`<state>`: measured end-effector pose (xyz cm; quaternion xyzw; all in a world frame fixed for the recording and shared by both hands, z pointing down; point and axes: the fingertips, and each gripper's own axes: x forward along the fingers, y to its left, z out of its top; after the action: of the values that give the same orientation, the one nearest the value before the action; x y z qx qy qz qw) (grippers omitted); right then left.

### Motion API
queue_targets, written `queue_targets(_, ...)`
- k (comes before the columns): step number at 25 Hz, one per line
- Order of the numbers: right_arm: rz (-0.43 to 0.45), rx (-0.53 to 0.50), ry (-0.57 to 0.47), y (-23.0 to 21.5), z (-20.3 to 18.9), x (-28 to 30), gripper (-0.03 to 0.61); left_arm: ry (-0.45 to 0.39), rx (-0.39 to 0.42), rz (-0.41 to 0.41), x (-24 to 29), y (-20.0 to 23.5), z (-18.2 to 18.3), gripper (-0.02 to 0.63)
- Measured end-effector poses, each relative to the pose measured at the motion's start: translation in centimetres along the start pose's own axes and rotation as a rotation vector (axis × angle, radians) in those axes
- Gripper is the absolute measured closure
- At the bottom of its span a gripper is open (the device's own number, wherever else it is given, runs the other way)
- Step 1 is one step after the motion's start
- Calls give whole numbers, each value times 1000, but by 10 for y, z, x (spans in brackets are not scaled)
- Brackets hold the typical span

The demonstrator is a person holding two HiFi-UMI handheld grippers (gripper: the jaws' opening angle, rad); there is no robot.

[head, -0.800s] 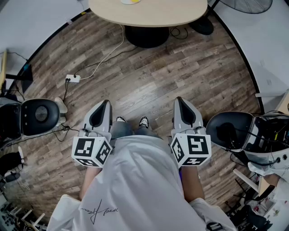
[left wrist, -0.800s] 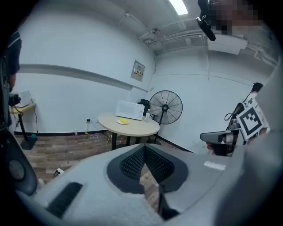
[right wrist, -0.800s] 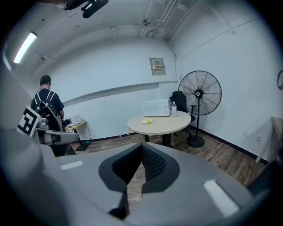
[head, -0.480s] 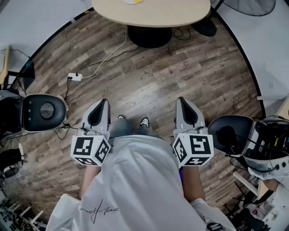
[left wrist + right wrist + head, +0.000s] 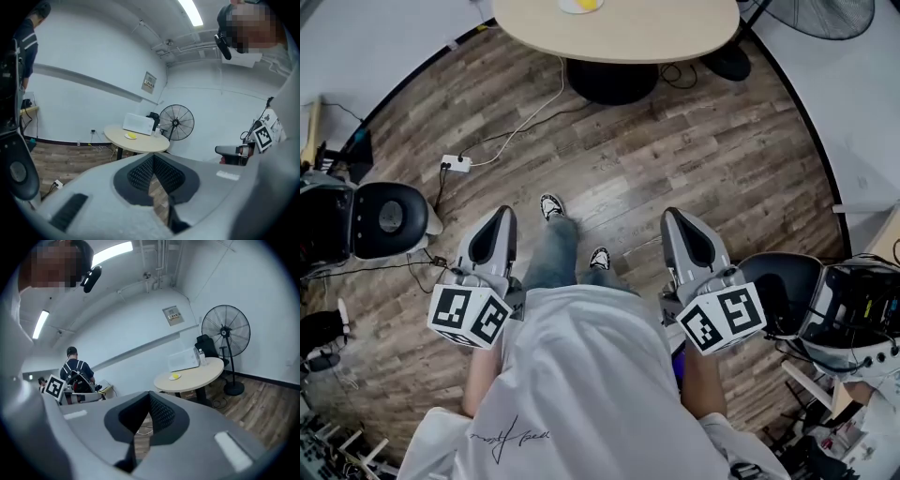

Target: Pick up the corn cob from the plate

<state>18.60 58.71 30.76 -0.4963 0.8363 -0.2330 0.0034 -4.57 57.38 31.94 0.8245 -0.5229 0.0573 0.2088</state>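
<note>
The yellow corn cob (image 5: 586,4) lies on a white plate (image 5: 572,7) at the far edge of a round beige table (image 5: 619,28), well ahead of me across the wooden floor. In the left gripper view the corn cob (image 5: 131,136) is small and distant, and the right gripper view shows the same corn cob (image 5: 176,376) on its plate. My left gripper (image 5: 502,216) and right gripper (image 5: 672,217) are held at waist height over the floor, both shut and empty, far short of the table.
A black office chair (image 5: 389,217) stands at the left and another chair (image 5: 783,281) at the right. A power strip (image 5: 455,163) with a cable lies on the floor. A white box (image 5: 138,123) sits on the table, a standing fan (image 5: 225,331) beside it. A person (image 5: 75,366) stands by a desk.
The person has stepped forward, one foot now ahead of the other. Both grippers have spread slightly outward, and the table has slid a little lower in the head view.
</note>
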Motion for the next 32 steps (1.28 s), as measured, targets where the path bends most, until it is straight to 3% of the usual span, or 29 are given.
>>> queue_targets(7,-48,-49,8,-13,15,32,571,34,55,-7,34,17,7,614)
queue_targets(11,-60,-86,15,-17,23,58,571,47,45,-22,59,30,12,614)
queue_targets(20,-20,-66,36,-8,49,139,569,23,66,-54,105,70,57,614)
queue_targets(24,-23,-48,32,-6,63,175,569,18,122,-44,122,95,76,614)
queue_targets(32,-31,-37,18,6,85,239,568,24,85,-90,154,142,104,614)
